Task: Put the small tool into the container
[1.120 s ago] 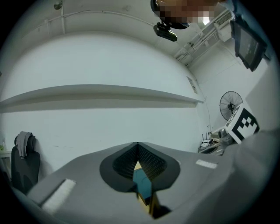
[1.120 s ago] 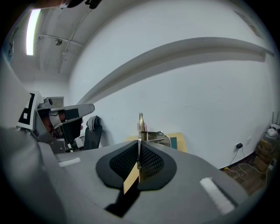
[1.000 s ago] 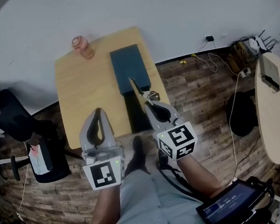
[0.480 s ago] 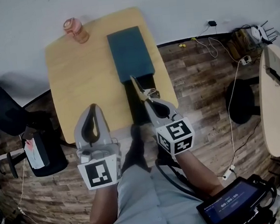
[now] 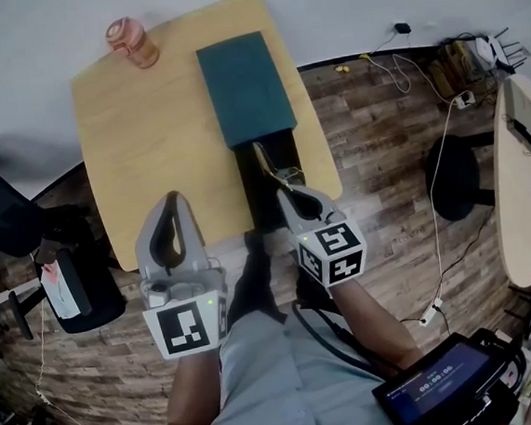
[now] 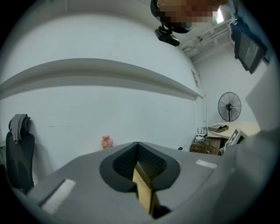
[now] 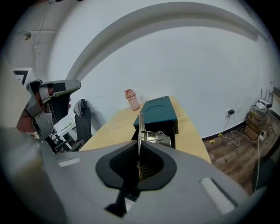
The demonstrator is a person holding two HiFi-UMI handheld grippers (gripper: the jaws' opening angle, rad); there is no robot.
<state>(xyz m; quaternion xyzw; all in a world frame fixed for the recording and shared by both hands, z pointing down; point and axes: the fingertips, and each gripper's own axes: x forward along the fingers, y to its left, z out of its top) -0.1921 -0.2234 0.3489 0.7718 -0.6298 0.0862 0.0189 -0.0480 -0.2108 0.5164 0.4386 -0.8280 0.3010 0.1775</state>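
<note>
- Frankly, the slim silver metal tool [image 5: 262, 159] is hard to identify — its lower end is buried between the pads of the right gripper [image 5: 287, 191], which is clamped tight on it.
- Its thin blade pokes out above the black open end of the dark teal rectangular container [image 5: 244, 87] on the light wooden table [image 5: 147, 144]; whether they touch cannot be told.
- Left gripper [image 5: 173, 199] — jaws together, nothing between them, at the table's near edge.

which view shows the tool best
The right gripper view: the tool stands close up, clamped in the right hand-held gripper. The head view shows it small; the left gripper view shows none of it.
</note>
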